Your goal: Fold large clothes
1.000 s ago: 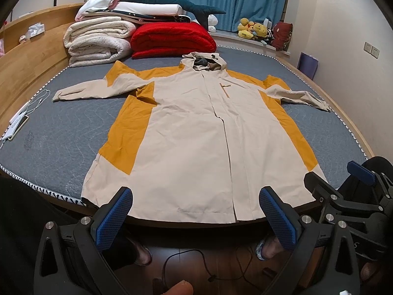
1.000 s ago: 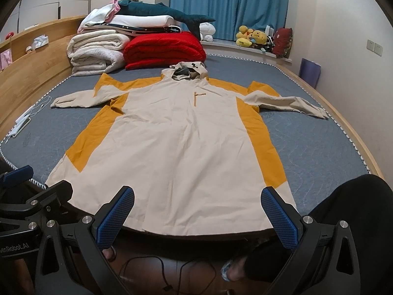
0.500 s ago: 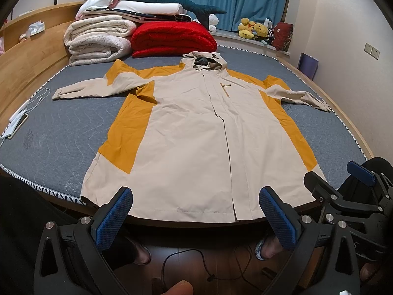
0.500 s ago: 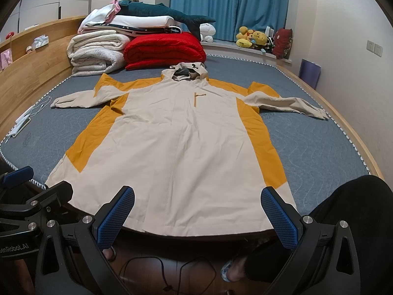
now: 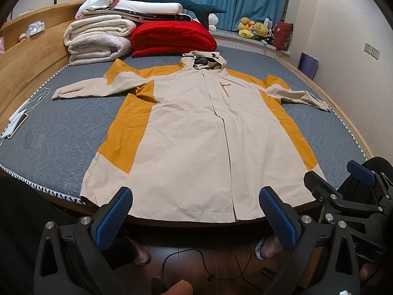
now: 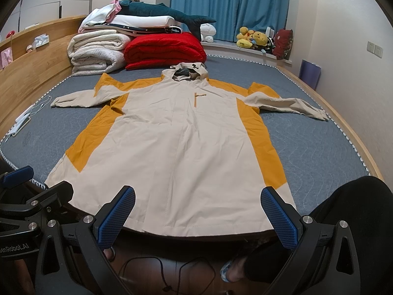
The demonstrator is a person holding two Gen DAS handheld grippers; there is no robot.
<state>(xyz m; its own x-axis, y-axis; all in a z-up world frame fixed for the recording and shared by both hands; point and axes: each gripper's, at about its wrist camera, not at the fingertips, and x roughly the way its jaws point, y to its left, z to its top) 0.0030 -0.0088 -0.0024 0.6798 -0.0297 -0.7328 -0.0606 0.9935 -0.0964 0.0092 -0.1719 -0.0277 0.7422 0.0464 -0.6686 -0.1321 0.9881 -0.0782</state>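
Observation:
A large beige hooded coat with orange side panels [image 5: 196,127] lies flat and face up on the grey bed [image 5: 61,132], sleeves spread to both sides, hem at the near edge. It also shows in the right wrist view [image 6: 176,137]. My left gripper [image 5: 195,211] is open and empty, held off the bed just before the hem. My right gripper [image 6: 196,211] is open and empty, likewise just before the hem. The right gripper's body shows at the right of the left wrist view [image 5: 348,196].
Folded white blankets [image 5: 98,39], a red quilt [image 5: 172,36] and a plush shark are stacked at the head of the bed. A phone and cable [image 5: 19,120] lie at the left edge. A wooden frame rims the bed. Cables lie on the floor [image 5: 196,260].

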